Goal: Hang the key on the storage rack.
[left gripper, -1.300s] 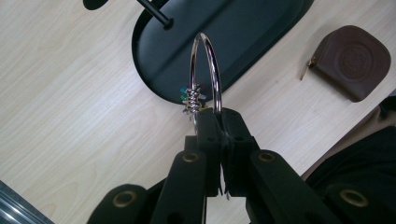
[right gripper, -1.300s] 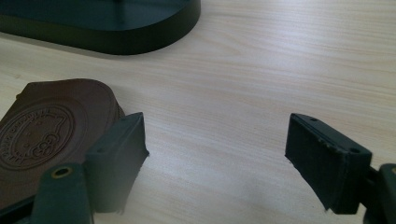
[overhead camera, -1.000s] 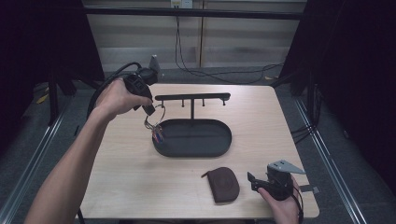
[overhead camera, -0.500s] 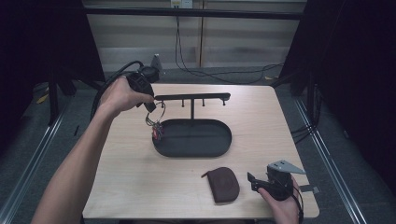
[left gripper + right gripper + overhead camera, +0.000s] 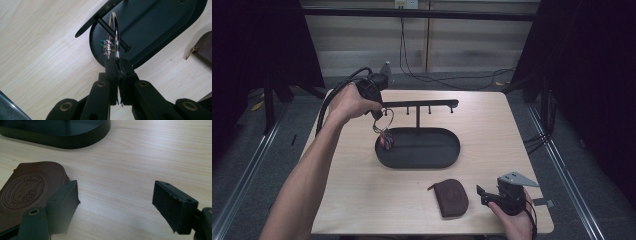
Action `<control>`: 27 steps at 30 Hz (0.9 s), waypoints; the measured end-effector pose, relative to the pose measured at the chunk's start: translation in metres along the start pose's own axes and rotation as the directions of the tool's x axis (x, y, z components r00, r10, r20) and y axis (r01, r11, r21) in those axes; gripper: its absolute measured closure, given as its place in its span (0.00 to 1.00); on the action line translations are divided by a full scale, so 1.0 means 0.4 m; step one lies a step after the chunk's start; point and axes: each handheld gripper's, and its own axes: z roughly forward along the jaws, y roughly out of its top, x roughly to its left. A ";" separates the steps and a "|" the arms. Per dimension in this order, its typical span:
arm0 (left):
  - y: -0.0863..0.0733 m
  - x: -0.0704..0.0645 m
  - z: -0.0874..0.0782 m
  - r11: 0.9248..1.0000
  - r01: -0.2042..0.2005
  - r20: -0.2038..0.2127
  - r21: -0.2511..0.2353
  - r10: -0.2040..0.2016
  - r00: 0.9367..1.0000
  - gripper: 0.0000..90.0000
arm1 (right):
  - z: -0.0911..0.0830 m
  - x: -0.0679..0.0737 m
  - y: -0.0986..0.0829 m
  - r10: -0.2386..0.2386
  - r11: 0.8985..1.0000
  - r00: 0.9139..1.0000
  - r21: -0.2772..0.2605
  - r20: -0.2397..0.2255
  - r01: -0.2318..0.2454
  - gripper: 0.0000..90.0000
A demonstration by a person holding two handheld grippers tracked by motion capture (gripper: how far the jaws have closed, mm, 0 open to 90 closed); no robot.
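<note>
From above, we see the left gripper [image 5: 376,111] held at the left end of the black stand's crossbar [image 5: 419,104], with a key ring [image 5: 385,120] hanging from its tip above the left end of the oval black tray [image 5: 422,160]. Small coloured pieces dangle from the ring just over the tray wall. A brown leather pouch [image 5: 452,197] lies on the wooden table [image 5: 352,190] near the front edge, with the right gripper [image 5: 492,196] resting just beside it.

In the left gripper view, the jaws are pressed together on the bottom of the silver key ring [image 5: 114,35]. A peg [image 5: 113,33] of the crossbar seems to pass through the ring, though the angle leaves us unsure.

In the right gripper view, the jaws stand wide apart and hold nothing; the left jaw sits against the pouch [image 5: 27,187].
</note>
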 end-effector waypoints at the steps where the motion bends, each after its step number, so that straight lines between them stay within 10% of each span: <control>1: 0.000 0.000 0.000 1.000 0.000 0.000 0.000 0.000 1.000 0.97 | 0.000 0.000 0.000 -0.001 1.000 1.000 0.000 0.000 0.001 0.23; 27: -0.017 0.000 -0.008 0.999 0.044 -0.014 -0.021 -0.044 0.999 0.78 | 0.003 0.002 0.001 -0.004 1.000 1.000 0.004 0.001 0.004 0.23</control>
